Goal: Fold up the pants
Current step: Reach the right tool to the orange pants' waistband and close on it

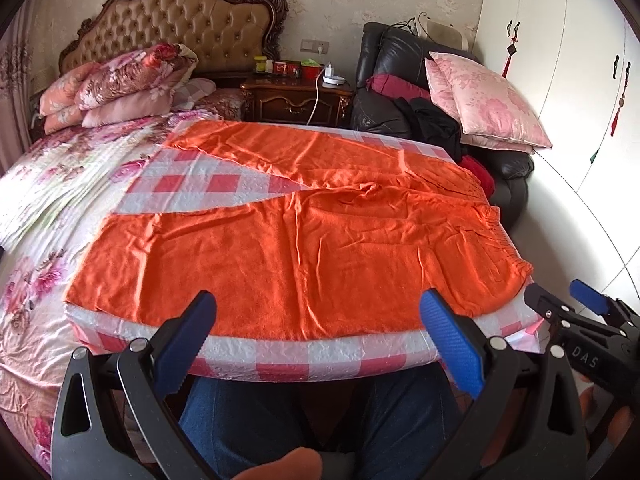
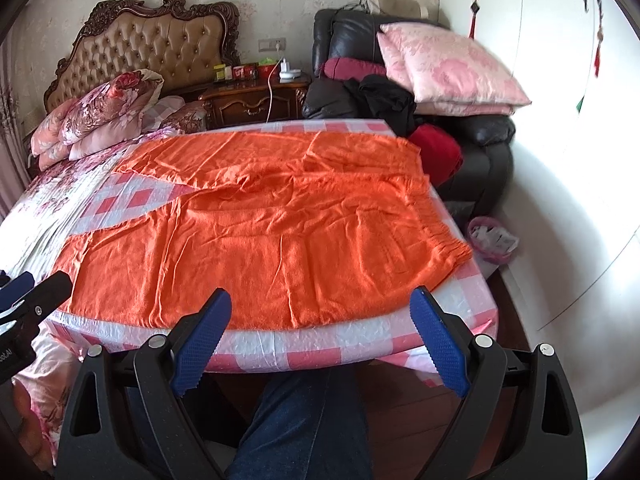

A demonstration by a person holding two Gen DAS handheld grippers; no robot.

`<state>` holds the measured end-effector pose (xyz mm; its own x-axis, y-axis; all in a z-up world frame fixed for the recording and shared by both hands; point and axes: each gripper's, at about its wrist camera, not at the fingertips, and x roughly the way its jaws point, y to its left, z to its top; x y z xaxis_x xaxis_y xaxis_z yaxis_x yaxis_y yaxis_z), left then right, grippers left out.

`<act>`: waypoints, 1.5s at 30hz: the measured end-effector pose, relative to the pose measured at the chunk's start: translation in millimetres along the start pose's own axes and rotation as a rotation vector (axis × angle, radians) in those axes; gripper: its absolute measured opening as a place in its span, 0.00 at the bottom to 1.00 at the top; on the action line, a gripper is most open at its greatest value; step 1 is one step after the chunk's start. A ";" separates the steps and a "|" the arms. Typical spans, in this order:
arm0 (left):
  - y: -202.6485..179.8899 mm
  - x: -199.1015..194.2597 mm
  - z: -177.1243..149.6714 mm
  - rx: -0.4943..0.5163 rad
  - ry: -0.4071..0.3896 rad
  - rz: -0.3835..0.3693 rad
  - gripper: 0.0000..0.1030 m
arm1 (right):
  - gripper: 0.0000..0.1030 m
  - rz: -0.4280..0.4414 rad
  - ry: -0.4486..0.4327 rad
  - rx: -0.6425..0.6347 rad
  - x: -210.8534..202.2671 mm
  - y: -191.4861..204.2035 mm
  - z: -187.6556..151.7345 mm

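Note:
Orange pants (image 1: 304, 232) lie spread flat on a pink-and-white checked sheet (image 1: 280, 356) over the bed. The elastic waistband (image 1: 500, 236) is at the right and both legs run off to the left. In the right wrist view the same pants (image 2: 280, 232) fill the middle, with the waistband (image 2: 444, 236) at the right. My left gripper (image 1: 320, 312) hovers open just short of the near edge of the pants, holding nothing. Over the same near edge, further right, my right gripper (image 2: 322, 308) is open and empty too. The right gripper (image 1: 568, 300) also shows in the left wrist view.
A person's legs in blue jeans (image 1: 320, 420) stand against the bed's near edge. Folded floral quilts (image 1: 120, 84) sit by the headboard. A wooden nightstand (image 1: 296, 100), a black leather chair (image 1: 400, 80) with pink pillows (image 1: 488, 104) and a pink bin (image 2: 492, 240) stand to the right.

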<state>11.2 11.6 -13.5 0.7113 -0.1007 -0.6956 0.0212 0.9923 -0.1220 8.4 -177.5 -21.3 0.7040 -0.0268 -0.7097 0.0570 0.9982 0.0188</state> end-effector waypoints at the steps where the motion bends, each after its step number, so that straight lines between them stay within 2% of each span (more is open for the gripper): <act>1: 3.3 5.4 0.4 -0.004 0.008 -0.003 0.99 | 0.85 0.020 0.016 0.009 7.4 -5.6 3.0; 4: 14.0 26.5 4.1 -0.019 0.040 -0.027 0.99 | 0.85 0.120 0.077 0.091 35.1 -33.9 19.3; 5: 16.8 32.1 4.7 -0.021 0.046 -0.030 0.99 | 0.85 0.122 0.088 0.108 45.9 -45.8 29.4; 8: 27.3 54.6 7.2 -0.023 0.065 -0.047 0.99 | 0.85 0.085 0.117 0.132 79.4 -80.6 66.1; 13: 50.2 84.9 10.7 -0.050 0.081 -0.077 0.98 | 0.85 0.069 0.201 0.168 163.5 -141.6 150.1; 15: 58.4 93.4 9.9 -0.054 0.092 -0.063 0.98 | 0.85 0.012 0.226 0.144 195.1 -155.5 178.5; 17: 66.9 99.7 9.1 -0.059 0.108 -0.053 0.98 | 0.85 -0.037 0.258 0.044 235.1 -156.7 209.3; 21: 93.5 108.6 7.9 -0.083 0.150 -0.024 0.98 | 0.84 -0.034 0.314 -0.107 298.1 -149.3 245.8; 23: 106.4 108.1 7.2 -0.103 0.163 -0.013 0.98 | 0.78 -0.017 0.320 -0.174 325.0 -144.0 262.4; 26: 129.8 108.3 10.3 -0.130 0.183 0.017 0.96 | 0.69 0.003 0.361 -0.226 357.3 -135.0 277.5; 28: 145.8 107.7 13.3 -0.151 0.200 0.030 0.88 | 0.69 0.008 0.380 -0.257 375.8 -130.9 283.8; 30: 157.0 106.9 16.9 -0.160 0.211 0.045 0.84 | 0.69 0.016 0.406 -0.271 392.2 -129.9 287.3; 36: 181.2 109.8 31.6 -0.186 0.232 0.075 0.77 | 0.67 0.045 0.446 -0.274 428.1 -131.6 294.9; 38: 183.3 114.5 42.9 -0.170 0.229 0.076 0.73 | 0.47 0.086 0.453 -0.278 430.3 -127.9 294.7; 39: 184.6 119.5 53.8 -0.164 0.223 0.066 0.71 | 0.43 0.102 0.452 -0.277 429.5 -126.2 294.6; 40: 185.8 123.5 62.8 -0.163 0.218 0.050 0.68 | 0.21 0.109 0.450 -0.272 427.8 -124.8 295.3; 41: 186.6 128.1 71.4 -0.162 0.210 0.037 0.68 | 0.11 0.123 0.452 -0.260 425.0 -123.3 296.0; 45: 196.7 158.8 126.0 -0.181 0.172 0.001 0.68 | 0.10 0.156 0.354 -0.276 390.1 -108.8 300.1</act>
<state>216.8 199.9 -58.7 0.5811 -0.1259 -0.8040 -0.1169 0.9648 -0.2356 489.3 -312.6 -88.9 0.4020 0.0965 -0.9106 -0.2545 0.9670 -0.0099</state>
